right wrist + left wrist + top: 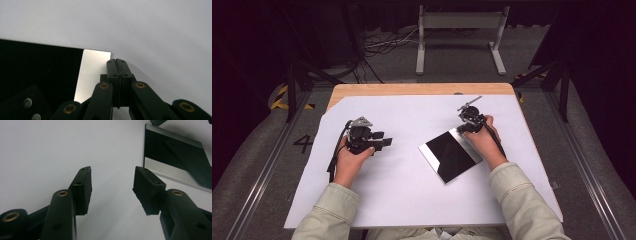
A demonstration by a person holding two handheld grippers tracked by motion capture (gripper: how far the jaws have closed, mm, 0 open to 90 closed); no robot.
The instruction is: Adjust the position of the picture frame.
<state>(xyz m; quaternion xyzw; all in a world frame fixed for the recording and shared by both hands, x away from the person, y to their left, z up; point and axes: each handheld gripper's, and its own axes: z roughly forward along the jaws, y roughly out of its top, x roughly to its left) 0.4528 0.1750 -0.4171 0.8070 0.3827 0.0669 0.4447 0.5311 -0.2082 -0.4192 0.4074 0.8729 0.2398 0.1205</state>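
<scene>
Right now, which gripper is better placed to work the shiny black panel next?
Right. The right gripper, jaws shut, sits at the corner of the black panel, by its silver edge strip. The left gripper is open, apart from the panel over bare white sheet.

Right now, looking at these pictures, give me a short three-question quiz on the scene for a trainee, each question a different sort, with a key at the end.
1. True or false: the left gripper has its jaws closed on the dark reflective panel.
2. Multiple choice: where is the right gripper? A) at a corner of the panel, on its silver edge strip; B) over the bare wooden table edge; C) beside the left gripper.
3. Fill in: the panel lies flat on a ____ sheet that covers most of the table.

Key:
1. False: its jaws are apart over bare sheet, with the panel off to one side.
2. A.
3. White.
</scene>
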